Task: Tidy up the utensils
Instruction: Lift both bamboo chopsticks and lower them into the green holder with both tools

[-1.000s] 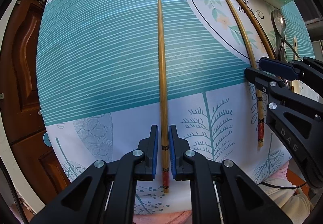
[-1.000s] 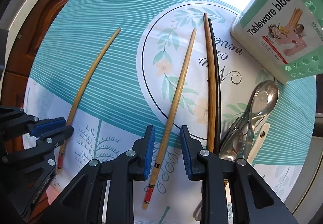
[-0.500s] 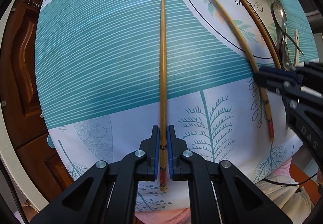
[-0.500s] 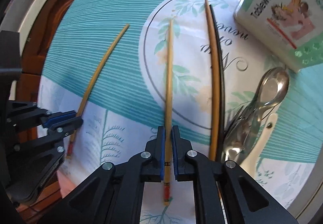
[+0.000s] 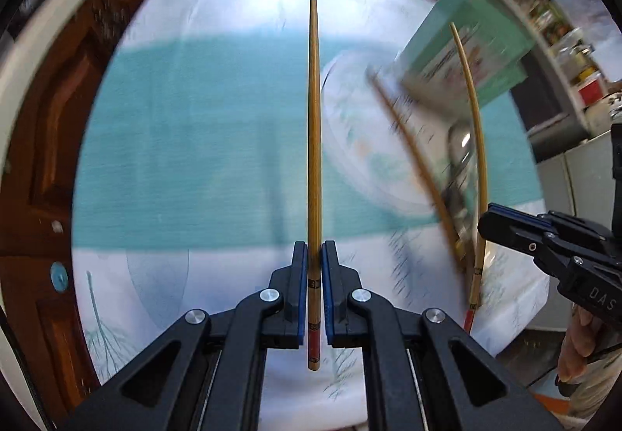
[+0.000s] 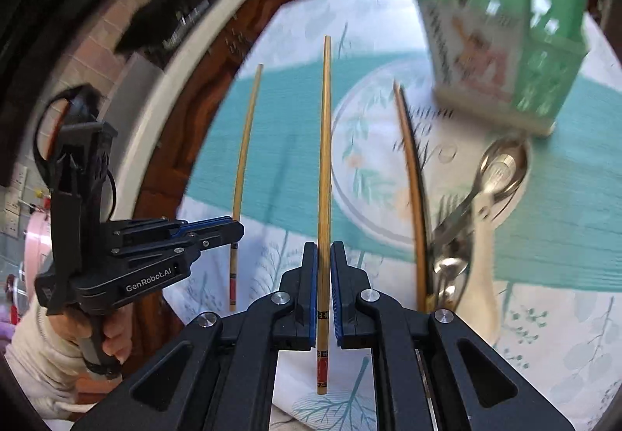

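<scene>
The left gripper (image 5: 314, 263) was clamped onto one chopstick (image 5: 314, 127) and the right gripper (image 6: 324, 267) onto another chopstick (image 6: 324, 158); both got lifted off the tablecloth (image 5: 194, 158).

Left gripper (image 5: 314, 256) and right gripper (image 6: 323, 256) both clamped tight, angled steeply downward, side by side

Teal-and-white leaf-print tablecloth (image 5: 194, 158)
</scene>
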The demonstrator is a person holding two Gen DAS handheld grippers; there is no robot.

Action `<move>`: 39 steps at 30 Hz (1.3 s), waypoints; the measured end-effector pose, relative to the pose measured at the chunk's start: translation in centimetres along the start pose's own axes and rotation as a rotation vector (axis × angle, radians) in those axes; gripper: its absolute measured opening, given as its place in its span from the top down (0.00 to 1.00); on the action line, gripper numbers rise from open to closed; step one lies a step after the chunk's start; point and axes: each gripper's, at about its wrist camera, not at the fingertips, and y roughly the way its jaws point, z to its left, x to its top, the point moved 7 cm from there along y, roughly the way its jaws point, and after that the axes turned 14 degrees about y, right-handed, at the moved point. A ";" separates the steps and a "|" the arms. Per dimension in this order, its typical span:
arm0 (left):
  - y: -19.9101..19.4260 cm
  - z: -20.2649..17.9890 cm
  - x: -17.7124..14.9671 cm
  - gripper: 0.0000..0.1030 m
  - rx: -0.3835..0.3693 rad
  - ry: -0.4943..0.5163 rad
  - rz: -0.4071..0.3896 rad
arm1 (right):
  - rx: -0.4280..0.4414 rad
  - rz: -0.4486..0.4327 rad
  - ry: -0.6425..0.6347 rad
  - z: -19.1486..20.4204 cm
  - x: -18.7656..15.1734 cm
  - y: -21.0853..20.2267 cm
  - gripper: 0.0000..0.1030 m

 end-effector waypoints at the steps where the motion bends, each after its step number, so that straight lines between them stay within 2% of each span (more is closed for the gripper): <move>1: -1.0 -0.5 1.0 0.96 0.009 0.005 -0.049 | 0.015 -0.047 -0.002 0.0 0.6 -1.6 0.94; 7: -7.4 -3.9 9.5 0.96 0.048 0.067 -0.317 | 0.044 -0.348 -0.011 0.3 6.8 -10.6 0.95; 11: -10.6 -5.9 14.9 0.96 0.056 0.086 -0.470 | 0.022 -0.572 -0.011 0.1 11.8 -15.7 0.94; 15: -12.3 -7.4 20.1 0.96 0.096 0.076 -0.623 | 0.039 -0.733 0.028 -0.8 16.0 -18.1 0.94; 17: -12.4 -7.8 21.3 0.96 0.098 0.071 -0.666 | 0.049 -0.784 0.042 -1.5 17.7 -18.4 0.94; 20: -11.4 -8.2 23.1 0.95 0.101 0.066 -0.702 | 0.016 -0.857 0.024 -2.5 19.7 -18.0 0.94; 24: -8.2 -7.6 24.4 0.95 0.105 0.040 -0.720 | 0.034 -0.886 -0.028 -3.2 22.0 -15.6 0.94; 30: -3.7 -6.6 23.3 0.95 0.046 -0.022 -0.715 | 0.019 -0.864 -0.128 -4.8 24.2 -9.7 0.94; 36: -1.2 -7.3 21.5 0.94 0.046 0.025 -0.709 | -0.027 -0.793 -0.251 -6.0 23.2 -3.6 0.94; 39: -0.2 -7.5 20.4 0.90 -0.006 0.023 -0.631 | -0.052 -0.721 -0.304 -6.4 22.2 -1.2 0.94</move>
